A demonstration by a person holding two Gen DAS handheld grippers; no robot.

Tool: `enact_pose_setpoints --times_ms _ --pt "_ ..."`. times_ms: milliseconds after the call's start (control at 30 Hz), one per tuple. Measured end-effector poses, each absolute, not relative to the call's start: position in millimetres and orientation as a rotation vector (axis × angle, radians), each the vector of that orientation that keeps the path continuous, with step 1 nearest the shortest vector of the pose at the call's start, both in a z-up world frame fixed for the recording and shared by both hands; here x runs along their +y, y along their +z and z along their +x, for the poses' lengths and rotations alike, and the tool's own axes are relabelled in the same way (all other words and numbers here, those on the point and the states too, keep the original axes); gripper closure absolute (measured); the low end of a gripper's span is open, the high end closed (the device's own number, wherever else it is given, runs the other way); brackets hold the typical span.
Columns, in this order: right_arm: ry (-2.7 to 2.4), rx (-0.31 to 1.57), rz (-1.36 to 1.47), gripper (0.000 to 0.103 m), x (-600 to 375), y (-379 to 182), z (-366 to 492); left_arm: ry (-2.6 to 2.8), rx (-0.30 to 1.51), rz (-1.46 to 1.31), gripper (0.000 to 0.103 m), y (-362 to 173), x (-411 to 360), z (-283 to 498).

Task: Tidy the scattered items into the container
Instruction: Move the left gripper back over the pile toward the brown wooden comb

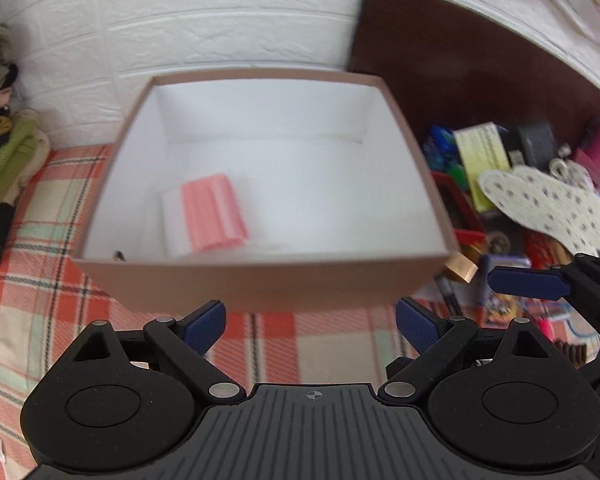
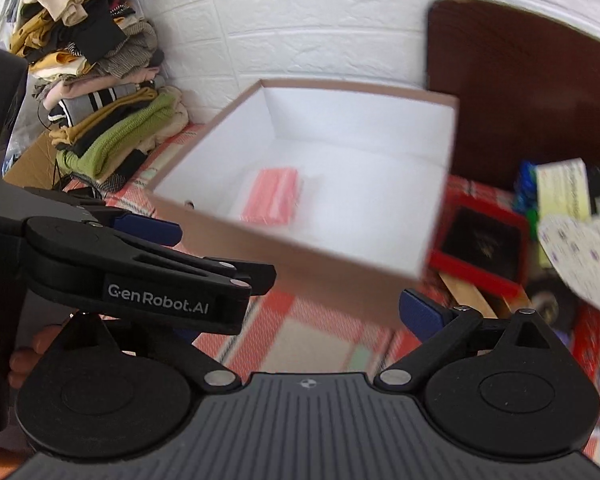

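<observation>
Both wide-open, empty, left gripper point(image 1: 310, 322) and right gripper point(image 2: 312, 316) face box point(image 1: 260, 280) near wall.

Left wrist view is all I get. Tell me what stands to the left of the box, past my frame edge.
Observer: A tall pile of folded clothes is stacked against the white wall, rising far higher than your view shows.
Operator: Now describe the red thing to the right of the box.
Observer: It is a red-framed tray with a black inside, lying flat close beside the box.
Operator: Report anything else by that pile.
Observer: A brown cardboard carton shows at the pile's lower left.
</observation>
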State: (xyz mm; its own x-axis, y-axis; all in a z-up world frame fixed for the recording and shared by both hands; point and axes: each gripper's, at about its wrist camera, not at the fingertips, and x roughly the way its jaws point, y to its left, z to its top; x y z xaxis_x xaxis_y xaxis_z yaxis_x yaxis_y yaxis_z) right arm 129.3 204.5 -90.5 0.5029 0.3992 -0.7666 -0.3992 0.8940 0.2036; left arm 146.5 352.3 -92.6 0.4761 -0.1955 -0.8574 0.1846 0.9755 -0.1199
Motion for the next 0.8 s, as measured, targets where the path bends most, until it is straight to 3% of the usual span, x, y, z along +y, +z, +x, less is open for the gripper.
enact_pose_setpoints --times_ms 800 --pt "0.249 1.016 0.135 0.003 -90 -137 -2 -0.312 1.204 -0.034 0.005 -114 105 30"
